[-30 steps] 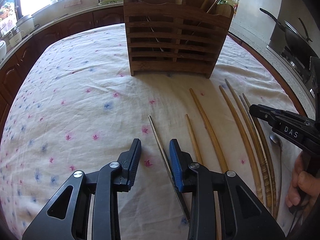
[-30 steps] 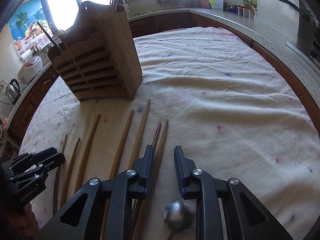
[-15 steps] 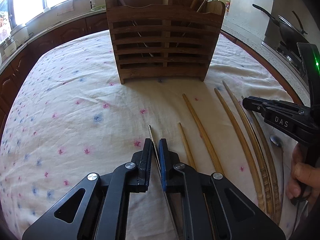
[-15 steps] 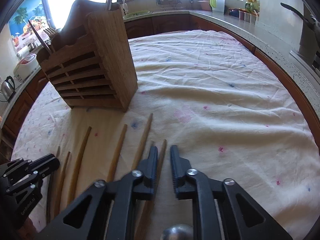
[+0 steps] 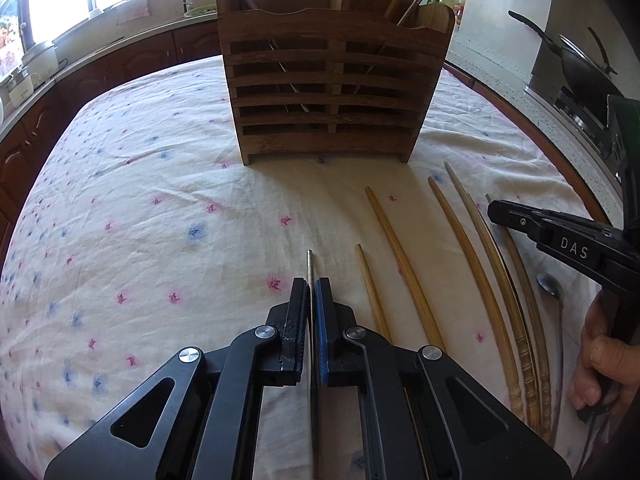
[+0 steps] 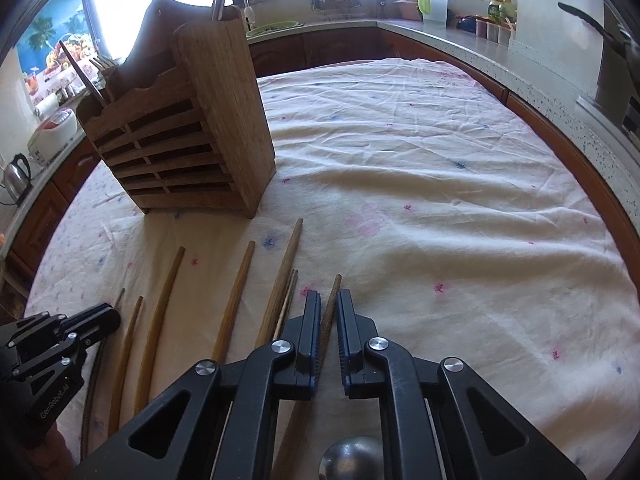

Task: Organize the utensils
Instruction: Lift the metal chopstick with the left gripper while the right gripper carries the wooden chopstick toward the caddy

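Left gripper (image 5: 311, 292): clamped on thin metal chopstick (image 5: 309, 268); rear end hidden under the frame.
Right gripper (image 6: 328, 304): closing on a wooden chopstick (image 6: 333, 292).
Spoon (image 6: 352, 458): bowl cut off.
Loose chopsticks (image 5: 404, 264): between grippers.
Wooden holder (image 5: 332, 92): beyond, upright.

Chopsticks (image 5: 404, 256) lie on the tablecloth (image 5: 160, 240) before the holder (image 5: 332, 88).

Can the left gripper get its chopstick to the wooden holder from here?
Probably yes. The left gripper is shut on the thin metal chopstick, and only bare tablecloth lies between it and the holder.
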Tool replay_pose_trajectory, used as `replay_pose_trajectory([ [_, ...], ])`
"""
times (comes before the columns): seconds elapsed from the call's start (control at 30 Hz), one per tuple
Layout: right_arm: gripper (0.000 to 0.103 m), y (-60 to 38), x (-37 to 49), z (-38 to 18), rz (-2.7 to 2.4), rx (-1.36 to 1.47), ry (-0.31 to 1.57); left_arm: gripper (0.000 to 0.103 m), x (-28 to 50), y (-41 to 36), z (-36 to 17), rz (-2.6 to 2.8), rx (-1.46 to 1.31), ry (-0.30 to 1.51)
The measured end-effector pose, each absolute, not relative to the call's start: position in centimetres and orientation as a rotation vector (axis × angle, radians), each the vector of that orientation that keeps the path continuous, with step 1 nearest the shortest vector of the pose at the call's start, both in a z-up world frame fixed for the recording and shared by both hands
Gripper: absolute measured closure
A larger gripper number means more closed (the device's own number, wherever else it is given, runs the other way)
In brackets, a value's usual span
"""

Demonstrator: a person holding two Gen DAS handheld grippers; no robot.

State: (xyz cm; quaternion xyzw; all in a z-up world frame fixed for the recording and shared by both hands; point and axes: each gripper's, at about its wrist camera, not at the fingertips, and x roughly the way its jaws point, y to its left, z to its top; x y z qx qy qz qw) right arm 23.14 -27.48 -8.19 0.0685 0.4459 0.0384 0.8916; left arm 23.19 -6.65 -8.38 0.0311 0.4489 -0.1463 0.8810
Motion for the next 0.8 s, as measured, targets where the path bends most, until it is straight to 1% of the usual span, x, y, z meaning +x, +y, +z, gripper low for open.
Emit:
replay_pose_trajectory([
  [0.17,0.097,-27.5,20.9,-5.5,0.13,0.204,0.854,0.099,21.5,-4.7,-6.2,-0.338,-0.027,0.895],
  [0.5,0.098,-27.2,16.2,4.8,0.223,0.226,0.604,0.099,18.0,-0.4,2.6,-0.413,-0.188,0.682],
  [0.67,0.098,-27.2,14.9,9.2,0.236,0.219,0.482,0.099,17.4,1.1,6.0,-0.421,-0.216,0.601],
  [0.8,0.098,-27.0,14.7,11.2,0.231,0.194,0.418,0.099,17.4,1.5,7.4,-0.406,-0.22,0.562],
])
